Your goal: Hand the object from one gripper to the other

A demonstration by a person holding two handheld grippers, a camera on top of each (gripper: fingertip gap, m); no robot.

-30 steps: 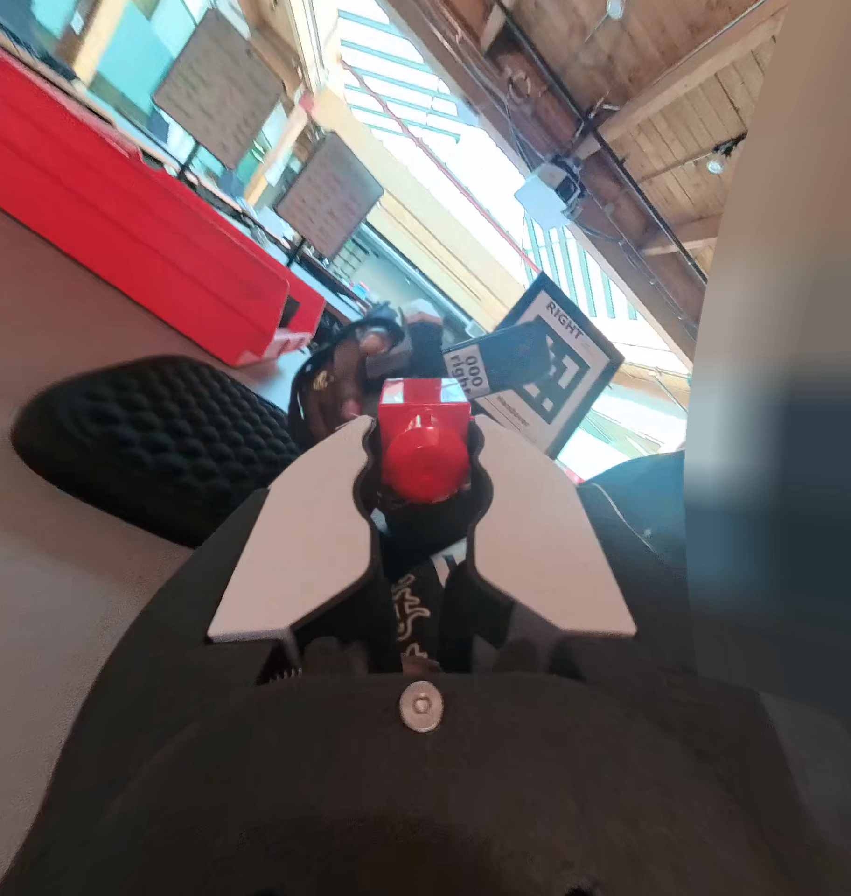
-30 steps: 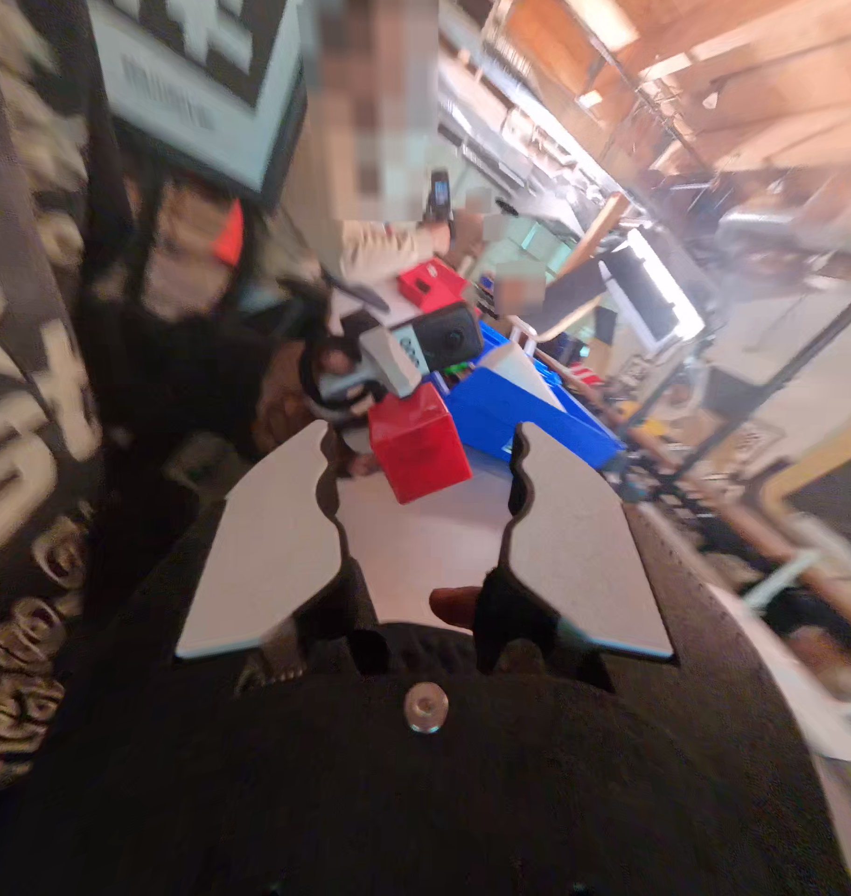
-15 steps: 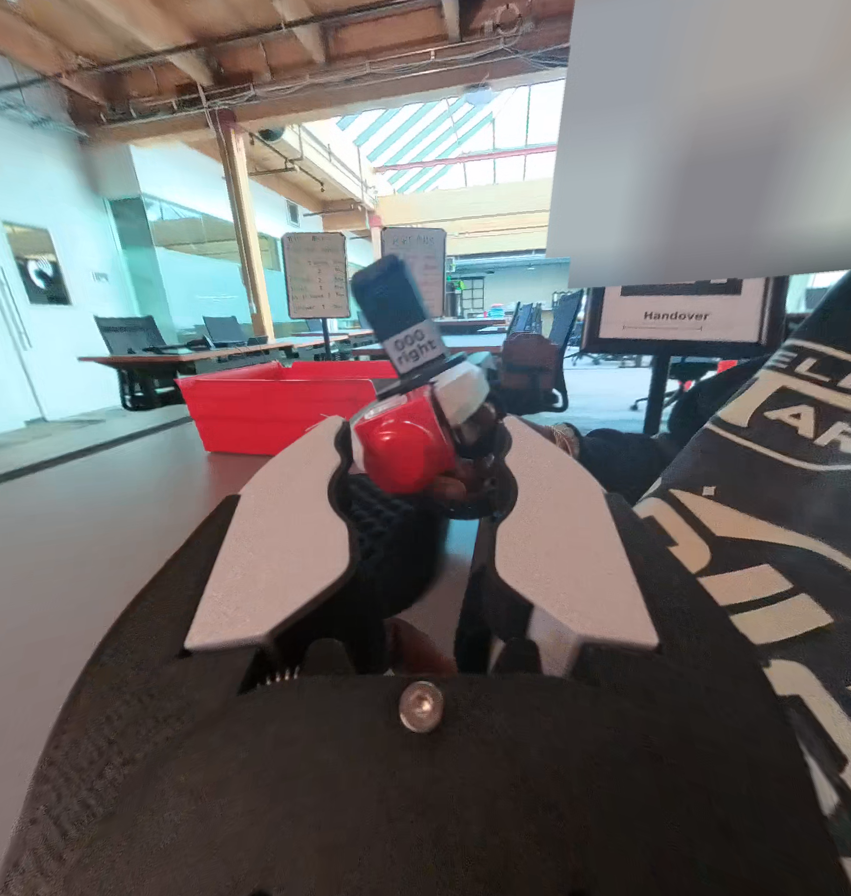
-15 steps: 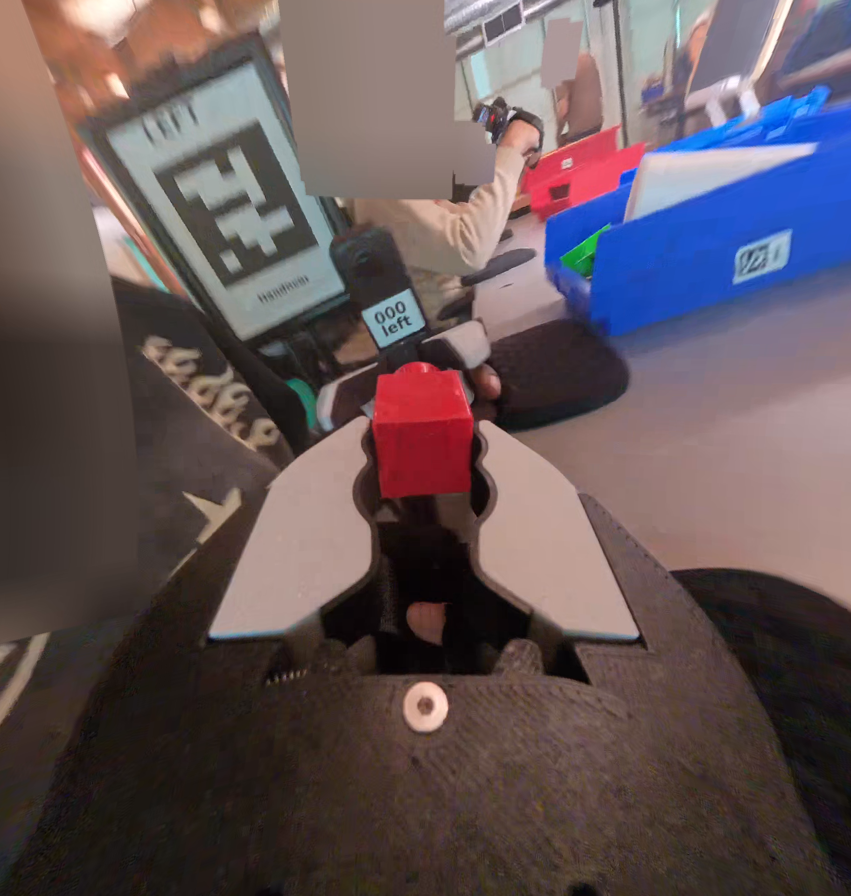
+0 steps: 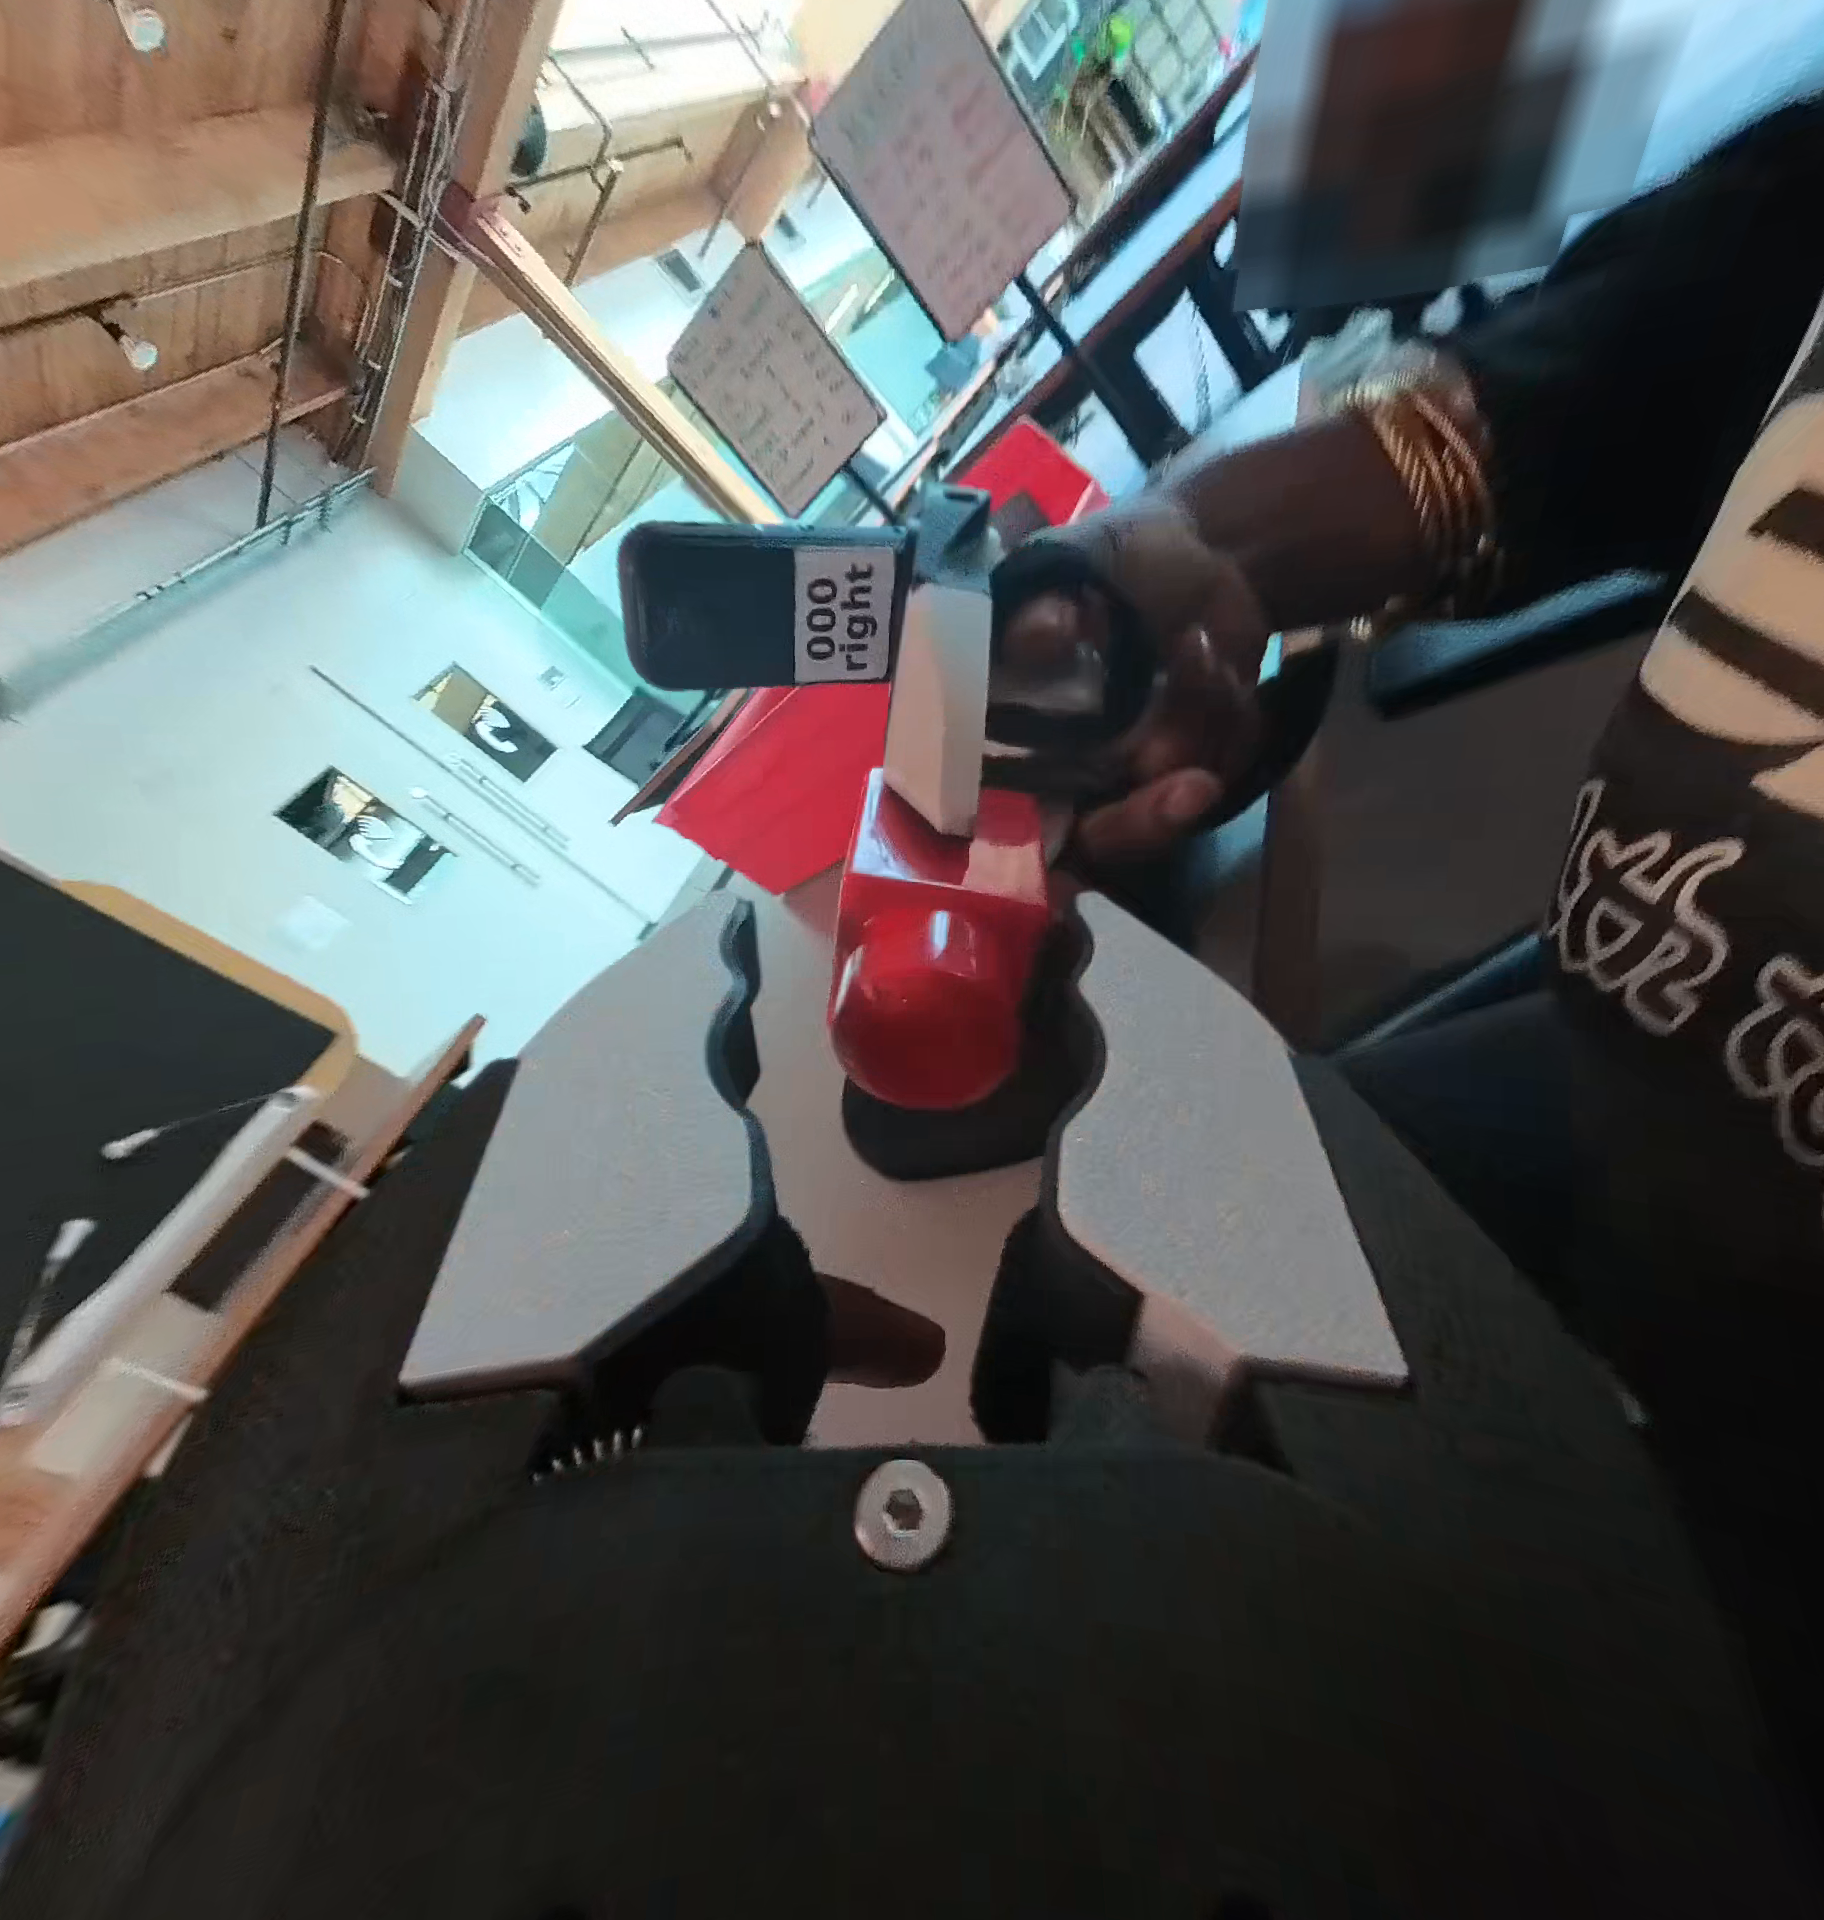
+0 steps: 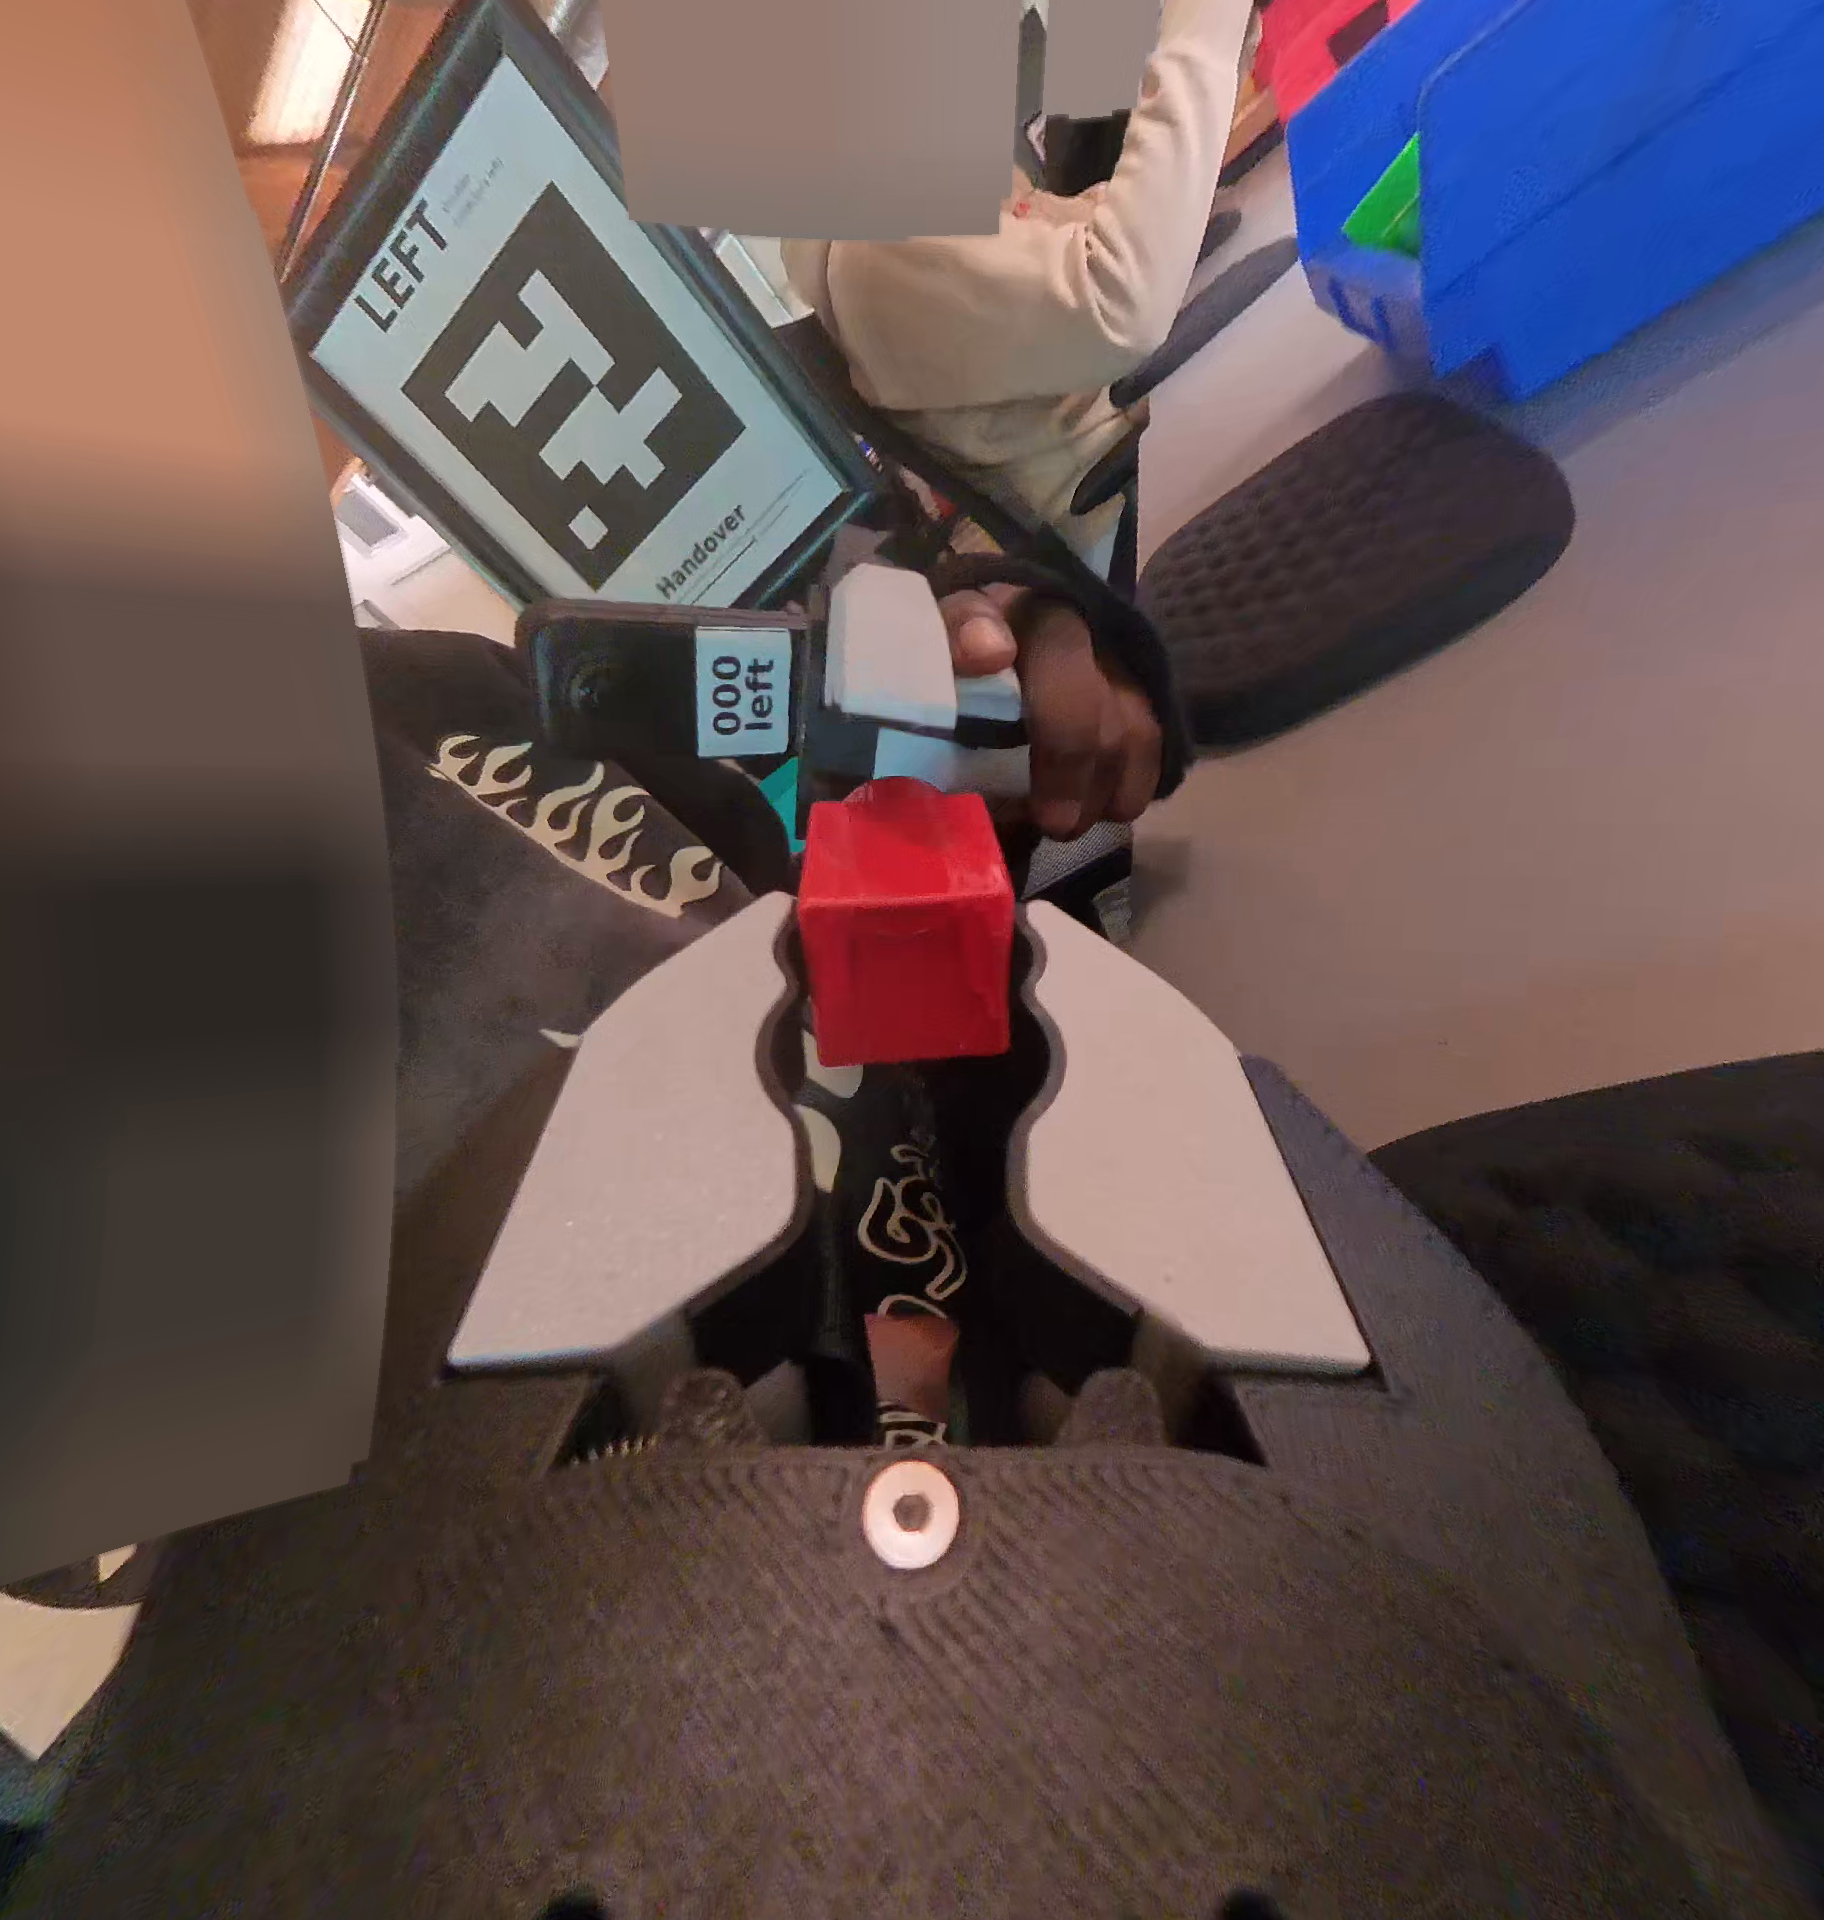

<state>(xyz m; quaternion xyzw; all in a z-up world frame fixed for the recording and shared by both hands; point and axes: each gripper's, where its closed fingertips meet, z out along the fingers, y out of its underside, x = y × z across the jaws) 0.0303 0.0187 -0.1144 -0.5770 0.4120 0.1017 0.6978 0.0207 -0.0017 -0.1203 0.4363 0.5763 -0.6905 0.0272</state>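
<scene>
**Red block, mid-handover**

Item: red block (image 6: 906, 940) with round knob. Location: between the tips of the right tongs (image 6: 908, 961), both grey fingers (image 6: 679, 1164) pressed on its sides. Left tongs (image 5: 903, 997): spread wide, knob end of block between the tips, not touching either finger. Beyond: blue bin (image 6: 1614, 177), upper right.

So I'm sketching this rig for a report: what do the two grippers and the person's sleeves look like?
Both the left gripper and the right gripper match: textured black bodies, one silver screw in the middle, flat grey fingers with wavy black inner edges. Each carries a black camera with a white label and a black hand strap. The sleeve is black, with gold bracelets.
</scene>
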